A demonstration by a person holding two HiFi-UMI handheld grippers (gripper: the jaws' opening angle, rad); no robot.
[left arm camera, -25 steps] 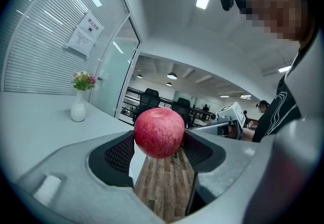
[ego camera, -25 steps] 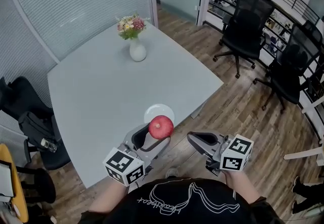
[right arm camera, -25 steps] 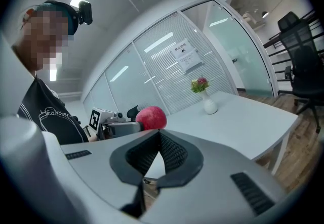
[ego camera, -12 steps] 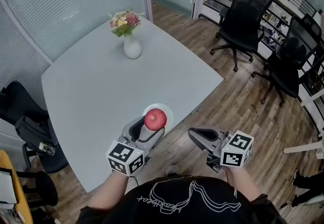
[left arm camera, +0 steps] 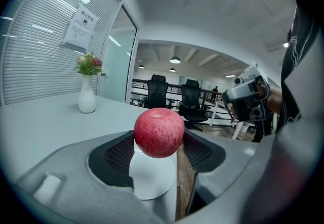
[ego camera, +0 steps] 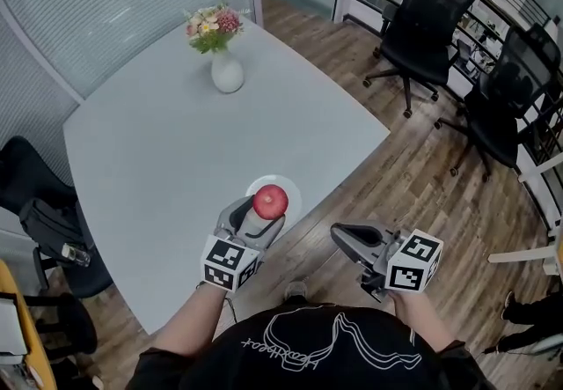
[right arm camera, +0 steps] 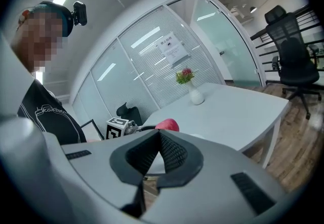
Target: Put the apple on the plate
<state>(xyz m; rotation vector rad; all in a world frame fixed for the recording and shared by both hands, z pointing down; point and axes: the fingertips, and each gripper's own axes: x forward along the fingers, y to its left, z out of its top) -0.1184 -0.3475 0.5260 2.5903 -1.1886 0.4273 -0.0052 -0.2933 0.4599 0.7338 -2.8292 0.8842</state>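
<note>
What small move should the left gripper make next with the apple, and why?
Probably lower the left gripper gently, straight down. Its jaws are clamped on the apple, and the left gripper view shows the apple hanging over the white plate, with a gap between them. Since the apple seems lined up with the plate, only the descent looks necessary before release.

An office: swivel chairs (ego camera: 427, 14), glass partitions (ego camera: 88, 1), meeting table (ego camera: 176, 150).

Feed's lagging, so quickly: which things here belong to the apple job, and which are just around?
Job: apple, gripped in the left gripper; white plate near the table edge.
Just around: vase of flowers, office chairs, right gripper (shut, empty).
</note>
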